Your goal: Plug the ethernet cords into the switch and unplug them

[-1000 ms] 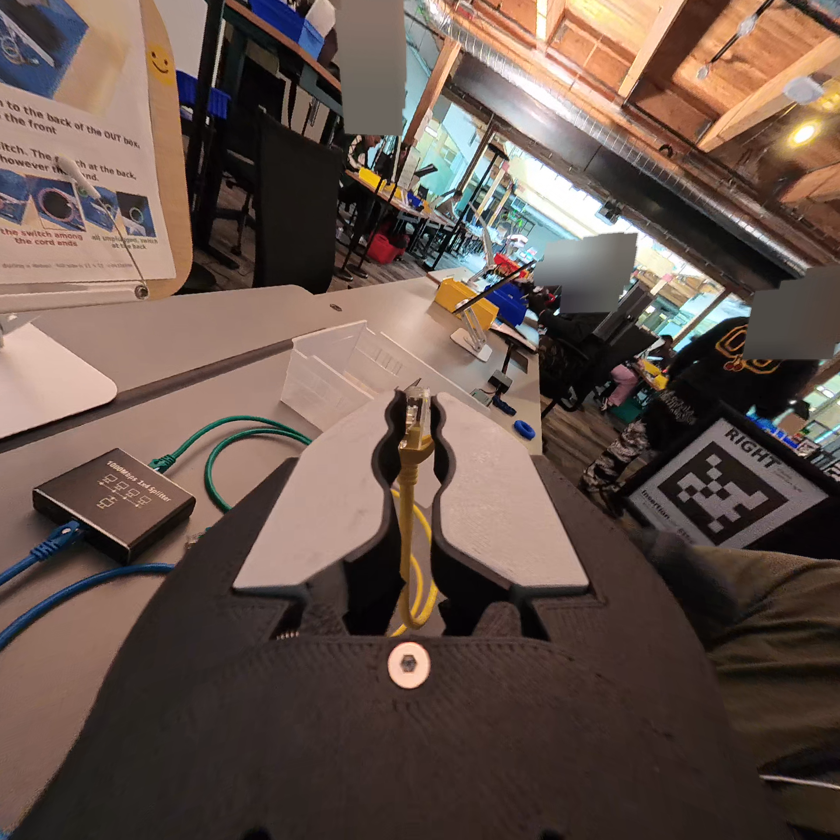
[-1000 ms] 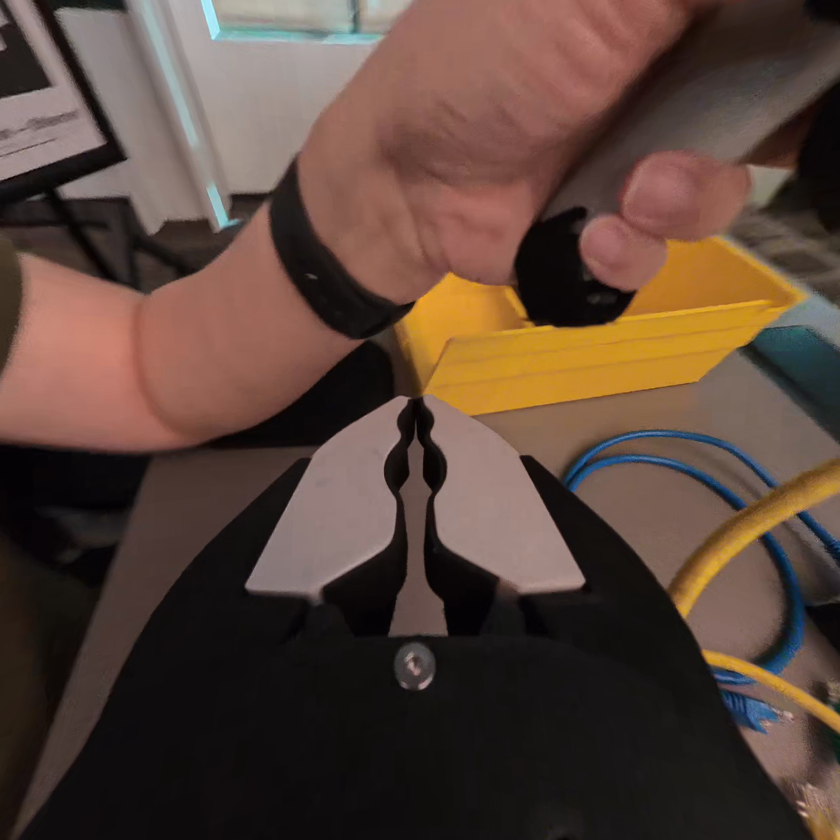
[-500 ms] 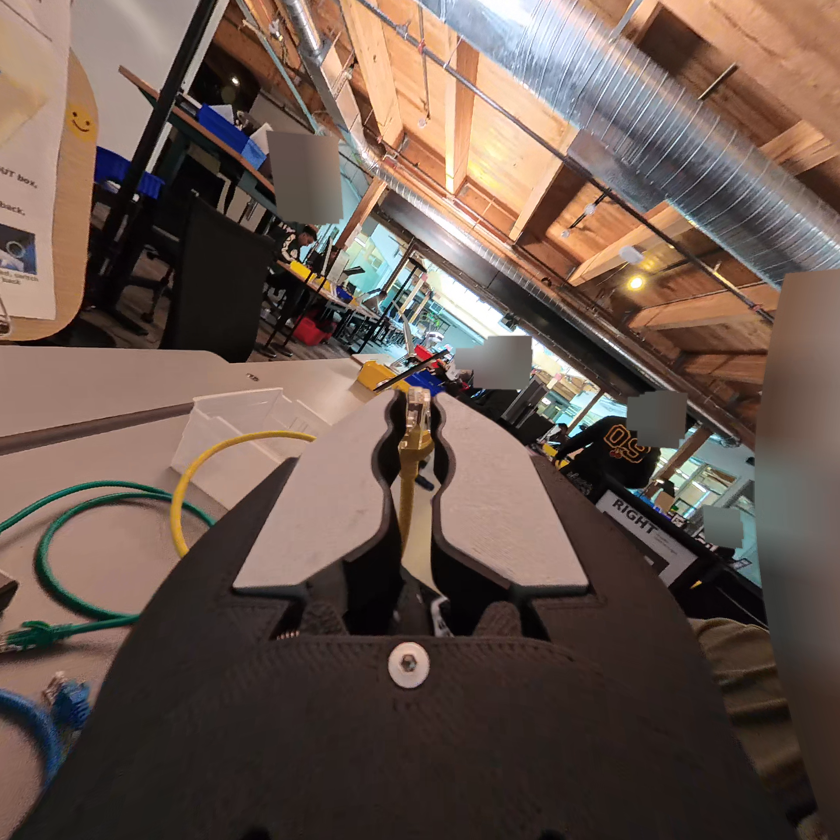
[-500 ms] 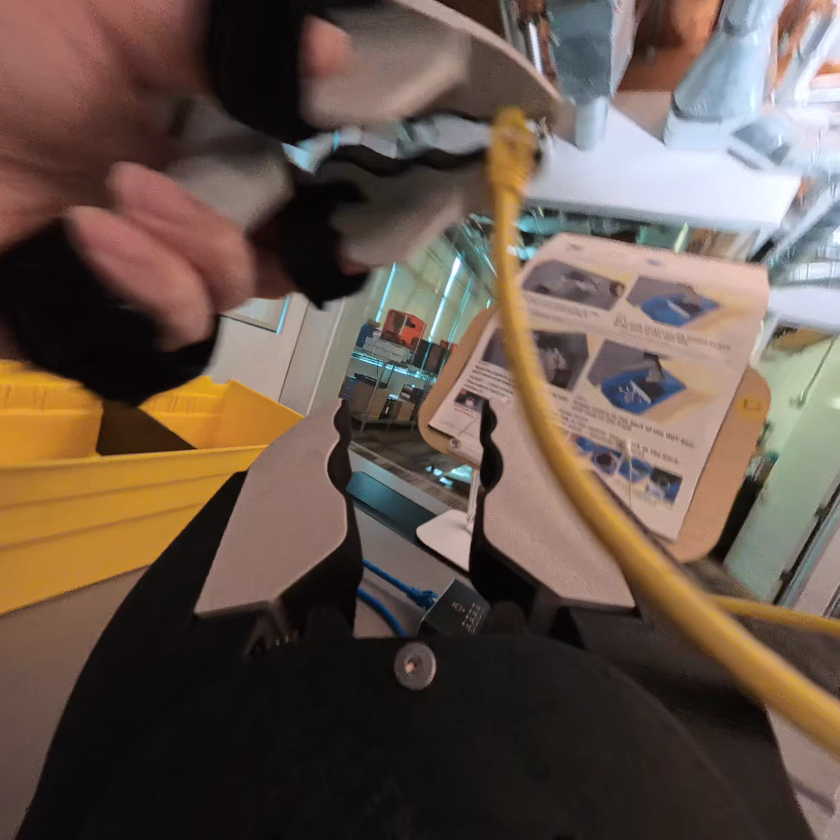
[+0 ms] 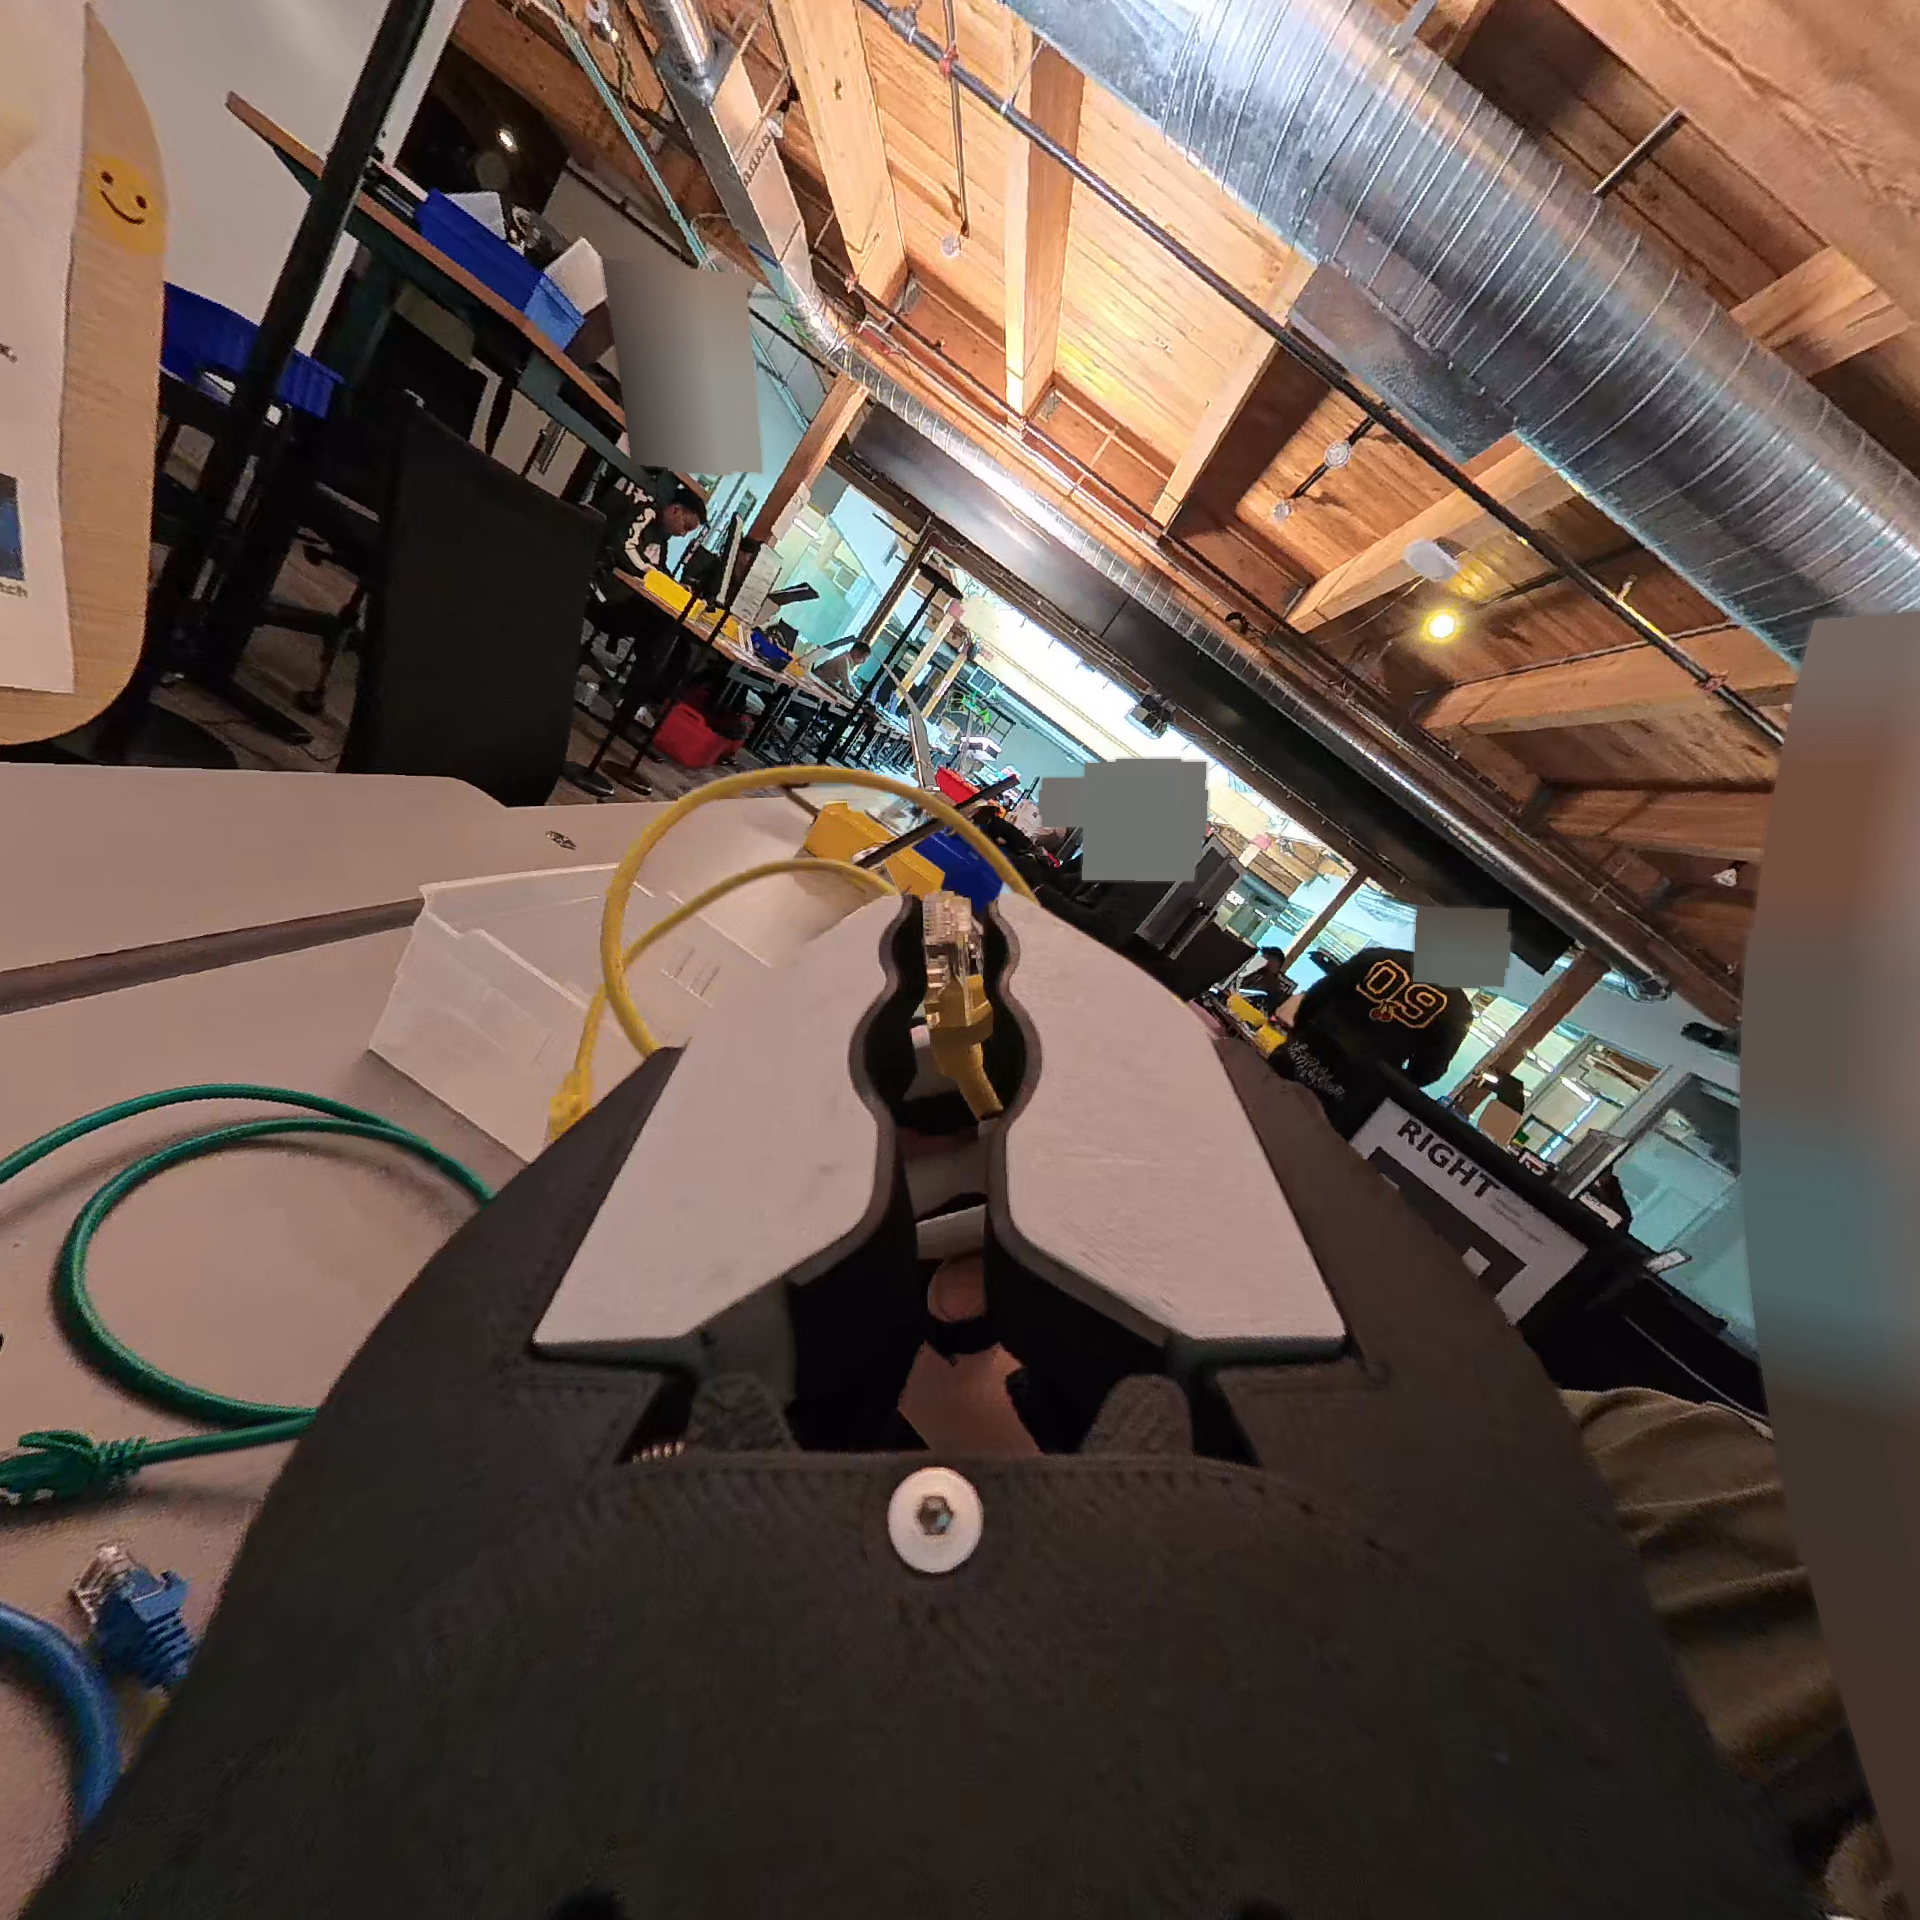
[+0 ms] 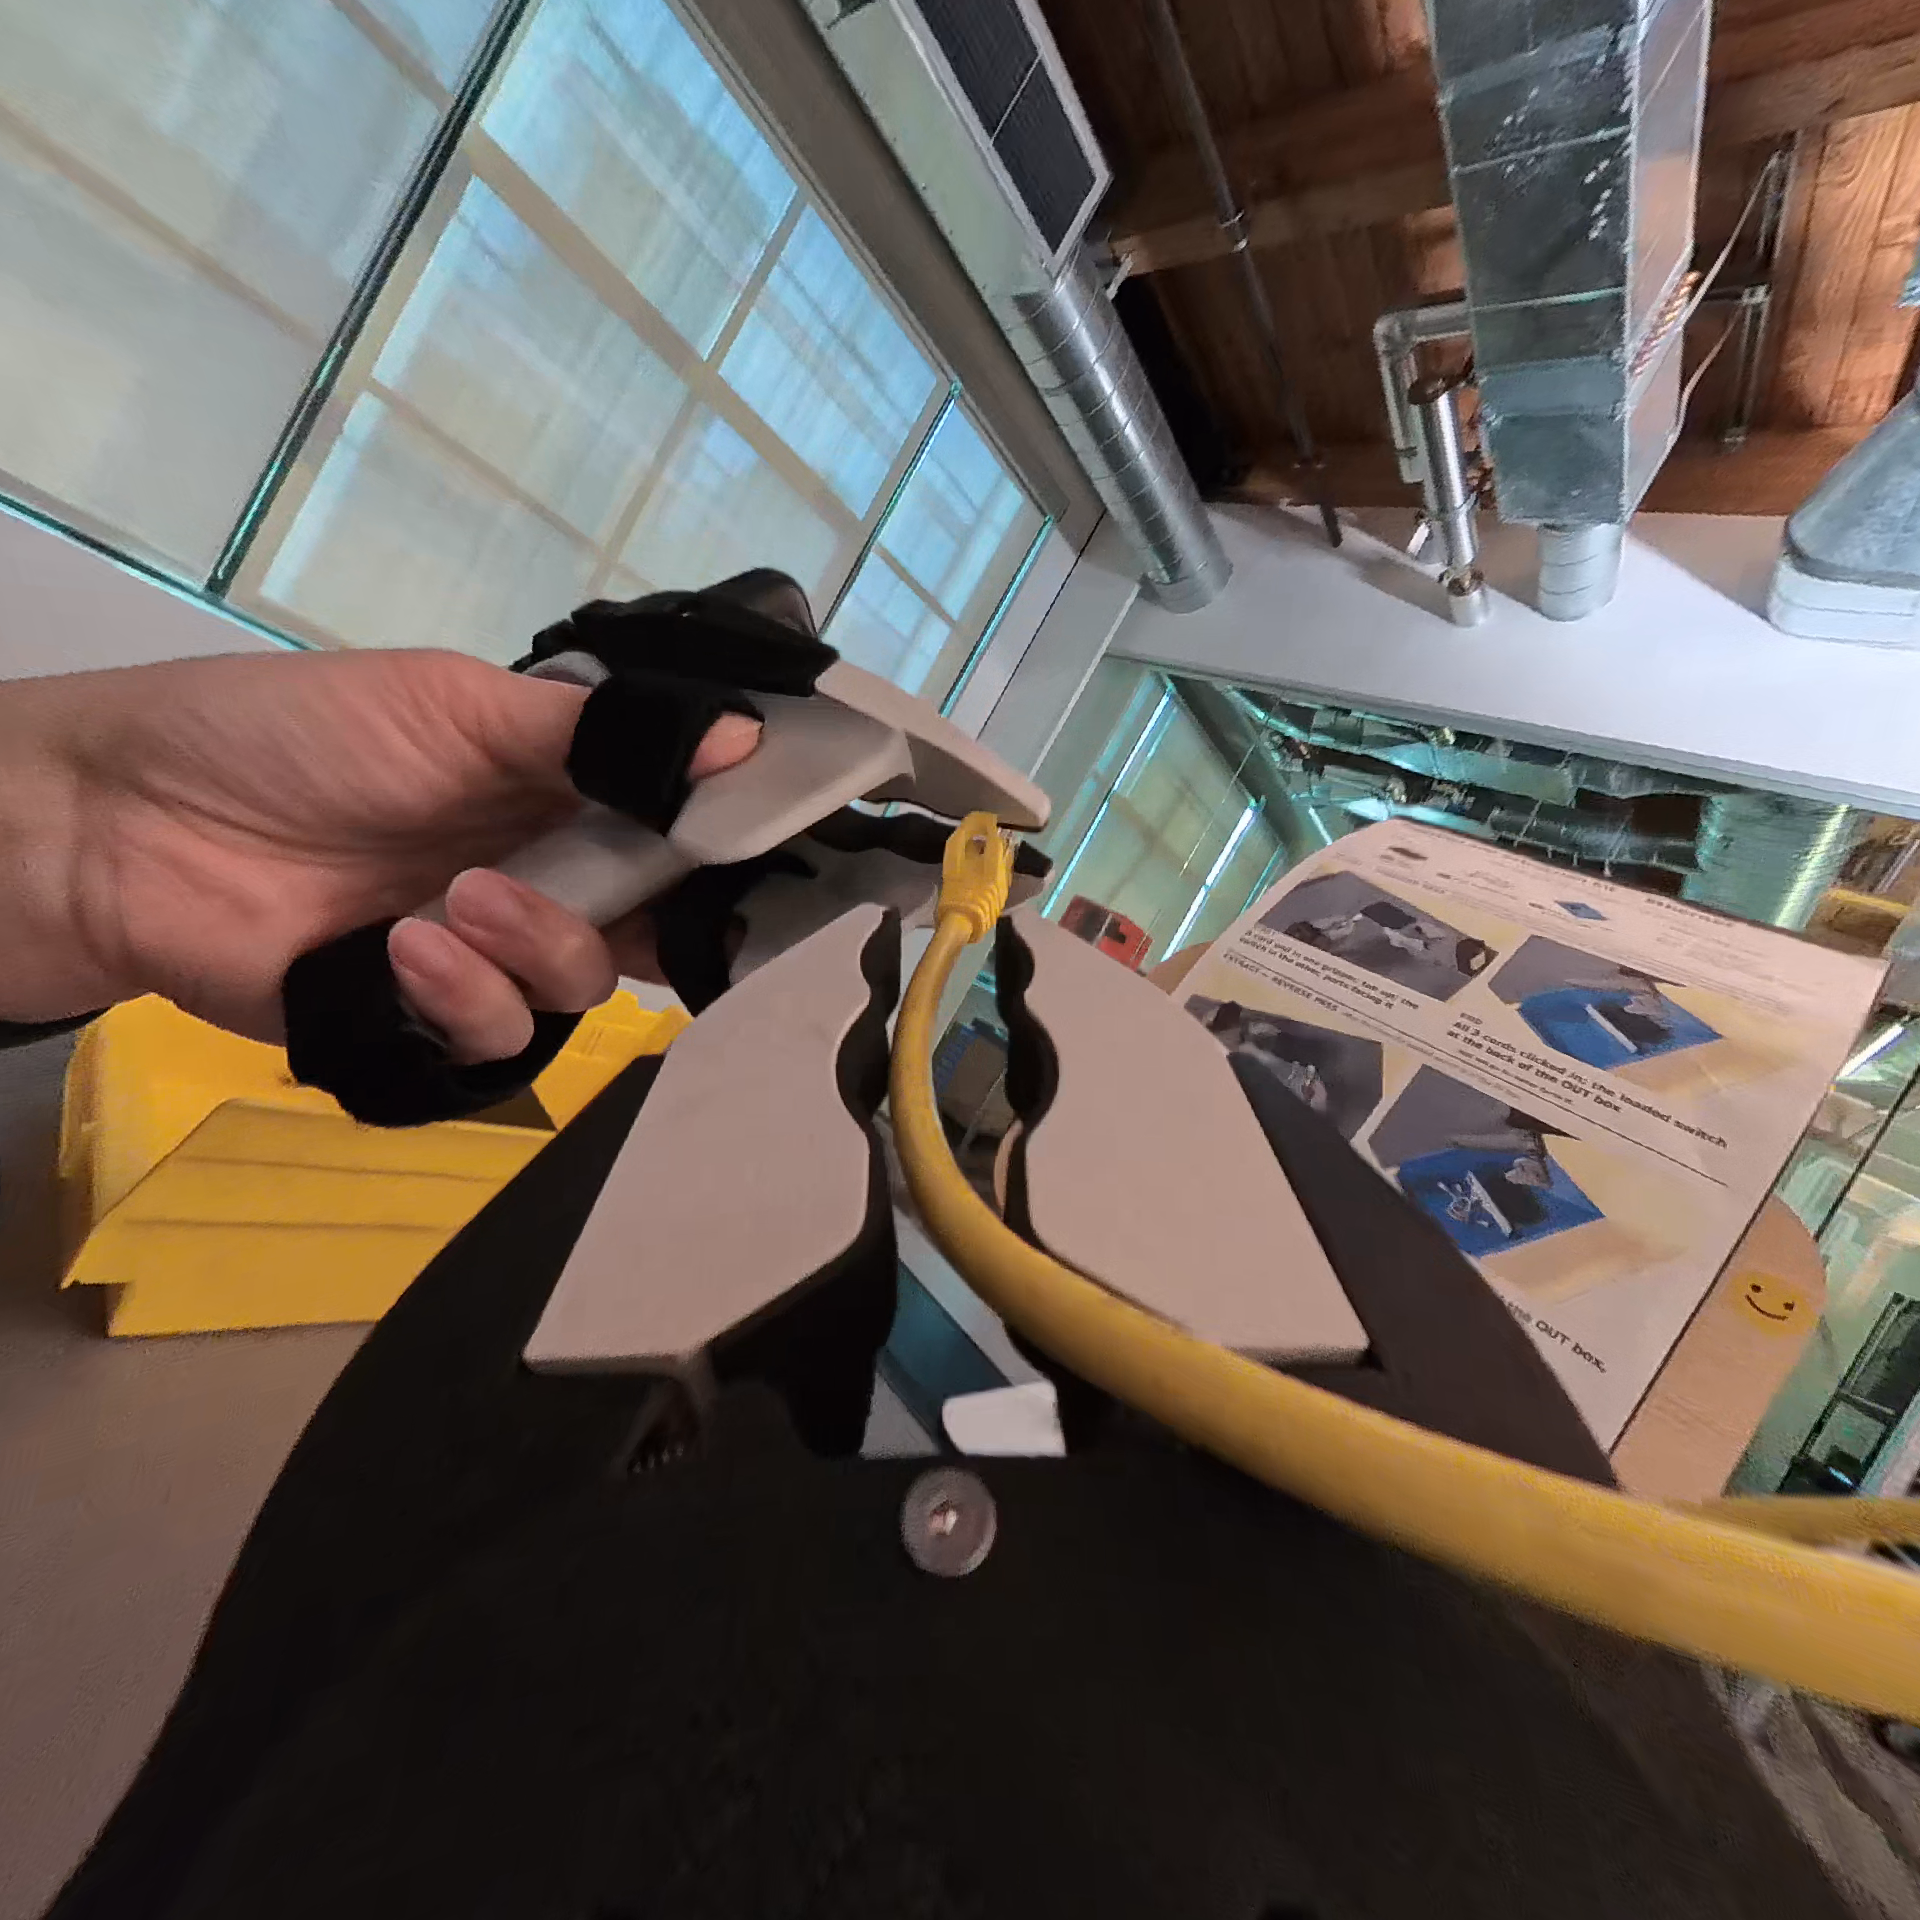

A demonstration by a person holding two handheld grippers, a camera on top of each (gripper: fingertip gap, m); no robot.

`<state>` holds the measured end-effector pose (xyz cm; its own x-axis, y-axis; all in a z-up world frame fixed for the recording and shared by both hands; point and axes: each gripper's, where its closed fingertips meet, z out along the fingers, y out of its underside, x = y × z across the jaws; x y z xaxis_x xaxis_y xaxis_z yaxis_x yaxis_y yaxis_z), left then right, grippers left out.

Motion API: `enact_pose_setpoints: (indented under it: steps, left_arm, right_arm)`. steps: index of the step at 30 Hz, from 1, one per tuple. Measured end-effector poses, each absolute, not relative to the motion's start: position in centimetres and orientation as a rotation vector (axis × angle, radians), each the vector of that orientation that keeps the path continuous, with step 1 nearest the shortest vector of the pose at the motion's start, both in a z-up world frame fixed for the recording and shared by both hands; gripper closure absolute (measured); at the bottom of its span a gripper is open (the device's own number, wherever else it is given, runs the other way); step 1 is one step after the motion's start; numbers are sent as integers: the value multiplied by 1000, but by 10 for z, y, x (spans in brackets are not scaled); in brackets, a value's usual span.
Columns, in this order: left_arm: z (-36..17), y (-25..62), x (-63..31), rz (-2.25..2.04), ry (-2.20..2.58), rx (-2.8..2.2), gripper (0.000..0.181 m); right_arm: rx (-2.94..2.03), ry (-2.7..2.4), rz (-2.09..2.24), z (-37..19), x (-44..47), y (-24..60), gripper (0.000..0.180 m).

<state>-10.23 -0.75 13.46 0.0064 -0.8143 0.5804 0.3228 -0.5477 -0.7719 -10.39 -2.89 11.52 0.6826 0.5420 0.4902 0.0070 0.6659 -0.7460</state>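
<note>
While the left gripper (image 5: 958,940) is pinching the clear plug of a thin yellow ethernet cord (image 5: 956,1003) at frame centre, the right gripper (image 6: 945,935) is straddling the cord, jaws apart. Light and springy, it is probably best taken at the stiff boot. Green cord (image 5: 156,1247) is looping lower left.

Green cord (image 5: 156,1299) and blue cord (image 5: 62,1704) cut off left of left gripper (image 5: 951,935), yellow cord (image 6: 1299,1434) blurred near right edge.

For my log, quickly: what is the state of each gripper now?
Left gripper: closed on the yellow cord's plug.
Right gripper: open, the yellow cord passing between its fingers, not gripped.
</note>
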Motion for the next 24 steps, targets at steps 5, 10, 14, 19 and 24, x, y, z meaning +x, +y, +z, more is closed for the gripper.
enact_pose_setpoints:
  steps: [5, 10, 14, 19, 24]
  left_arm:
    - [135, -5, -105, -1651, 535, -1425, 171]
    - [133, -3, -104, -1655, 522, -1426, 171]
    - [132, -2, -104, -1659, 507, -1427, 171]
    - [133, -4, -102, -1671, 492, -1416, 172]
    - [132, -4, -101, -1669, 493, -1425, 171]
  right_arm:
    - [-872, -811, 328, 111, -107, -23, 164]
    - [-888, -792, 331, 111, -106, -22, 167]
    - [-918, -766, 337, 109, -104, -19, 170]
    - [-909, -728, 334, 110, -102, -20, 172]
    - [-894, -719, 316, 110, -101, -22, 171]
